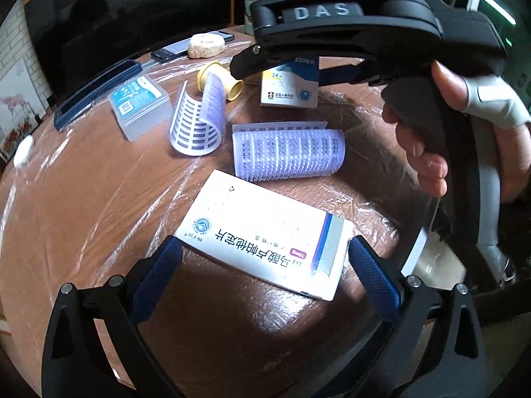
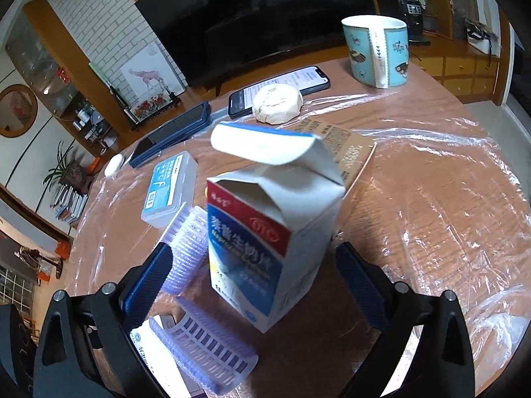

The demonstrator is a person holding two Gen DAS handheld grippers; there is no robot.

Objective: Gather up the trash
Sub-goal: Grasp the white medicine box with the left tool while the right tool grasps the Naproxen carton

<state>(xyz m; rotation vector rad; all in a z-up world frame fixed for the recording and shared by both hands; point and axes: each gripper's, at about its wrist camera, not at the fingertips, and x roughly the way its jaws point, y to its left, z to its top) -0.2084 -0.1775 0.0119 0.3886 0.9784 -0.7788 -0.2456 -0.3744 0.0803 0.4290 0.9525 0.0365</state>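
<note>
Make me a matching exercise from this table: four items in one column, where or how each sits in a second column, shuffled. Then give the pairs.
Items
1. upright box with open flap
2. flat white box
3. patterned mug
4. round paper-wrapped cake

Where or how
A. lying flat between the left gripper's open jaws
B. resting against the lit phone
C. standing between the right gripper's open jaws
D. at the table's far edge, handle towards the camera

Pairs: 1-C, 2-A, 3-D, 4-B
</note>
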